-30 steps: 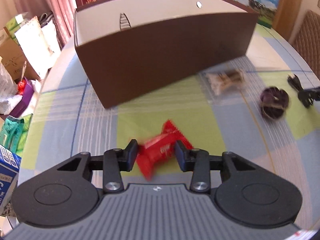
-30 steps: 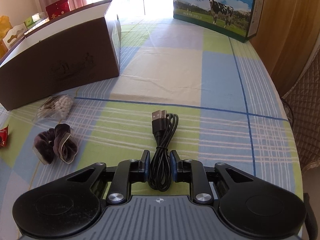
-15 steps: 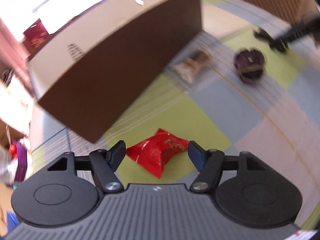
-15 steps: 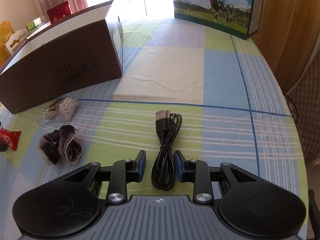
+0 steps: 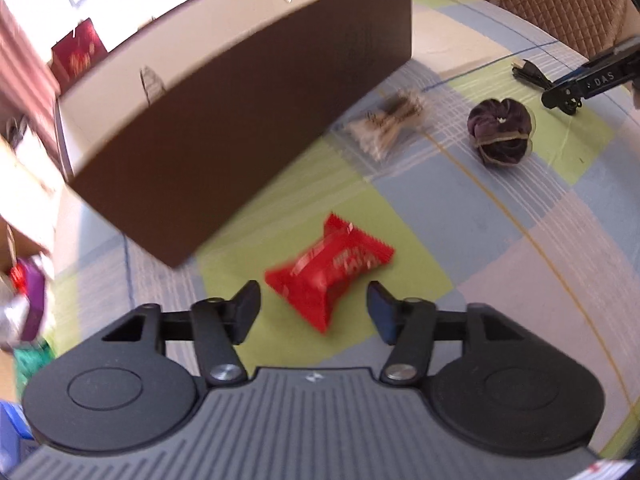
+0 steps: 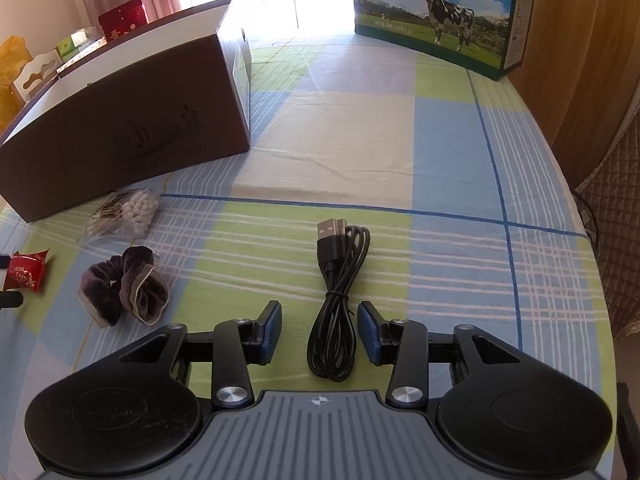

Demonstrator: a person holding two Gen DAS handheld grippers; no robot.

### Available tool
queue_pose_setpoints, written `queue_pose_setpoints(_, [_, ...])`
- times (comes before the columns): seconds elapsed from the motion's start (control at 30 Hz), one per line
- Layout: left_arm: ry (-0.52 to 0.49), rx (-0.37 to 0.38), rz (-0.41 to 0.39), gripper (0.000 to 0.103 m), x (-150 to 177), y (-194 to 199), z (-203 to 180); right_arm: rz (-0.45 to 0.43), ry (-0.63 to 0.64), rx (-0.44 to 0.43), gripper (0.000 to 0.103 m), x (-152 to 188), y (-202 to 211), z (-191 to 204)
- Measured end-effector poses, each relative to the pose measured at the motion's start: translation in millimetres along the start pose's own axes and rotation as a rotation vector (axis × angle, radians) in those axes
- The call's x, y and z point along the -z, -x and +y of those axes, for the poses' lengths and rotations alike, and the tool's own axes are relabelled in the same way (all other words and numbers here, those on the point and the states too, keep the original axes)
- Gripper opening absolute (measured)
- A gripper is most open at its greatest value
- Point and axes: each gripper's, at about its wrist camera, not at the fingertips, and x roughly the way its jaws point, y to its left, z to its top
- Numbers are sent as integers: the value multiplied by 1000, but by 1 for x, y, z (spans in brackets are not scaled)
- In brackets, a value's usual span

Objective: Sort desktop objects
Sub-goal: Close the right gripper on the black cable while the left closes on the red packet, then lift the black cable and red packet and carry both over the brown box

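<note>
A red snack packet (image 5: 330, 268) lies on the checked tablecloth between the fingers of my left gripper (image 5: 314, 296). The jaws are closing, and gaps still show on both sides of the packet. A coiled black USB cable (image 6: 340, 264) lies flat between the fingers of my right gripper (image 6: 320, 314). Those jaws are opening and the pads stand clear of the cable. The open brown box (image 5: 240, 120) stands just beyond the packet, at the far left in the right wrist view (image 6: 132, 136).
A purple scrunchie (image 6: 128, 288) and a clear bag of cotton swabs (image 6: 128, 212) lie between the two grippers, in front of the box. A milk carton box (image 6: 436, 12) stands at the table's far edge. A padded chair (image 6: 616, 240) is at the right edge.
Both grippers let go. The left jaws opened off the red packet, which now rests on the cloth, and that wrist rolled. The right jaws spread away from the cable.
</note>
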Motion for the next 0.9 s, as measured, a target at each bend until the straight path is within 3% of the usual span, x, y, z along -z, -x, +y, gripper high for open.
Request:
queue_pose_setpoints(0.1, [-116,0,-37,62,-9,5,-1,1,0,-1,45,1,0,0])
queue_pose_setpoints(0.2, [-238,30,-29,62,-17,-3,-5,0,-6,0,47,1,0,0])
queue_pose_setpoints(0.27, [-279,65,-5,58,-19,-12,-6,1,-9,1,47,1,1,0])
queue_pose_setpoints(0.33, [-269,92,29,46,-19,-22,-4,2,-15,5,47,2,2,-2])
queue_pose_setpoints(0.43, [-167,122,38,31,-18,-23,4,4,-27,9,47,5,5,-6])
queue_pose_setpoints(0.5, [-37,122,56,26,-18,-25,10,5,-34,8,47,6,7,-9])
queue_pose_setpoints(0.67, [325,89,82,26,-15,-30,24,4,-31,5,47,3,5,-8])
queue_pose_setpoints(0.9, [425,6,94,30,-23,-35,20,-7,-1,47,47,-12,-11,-4])
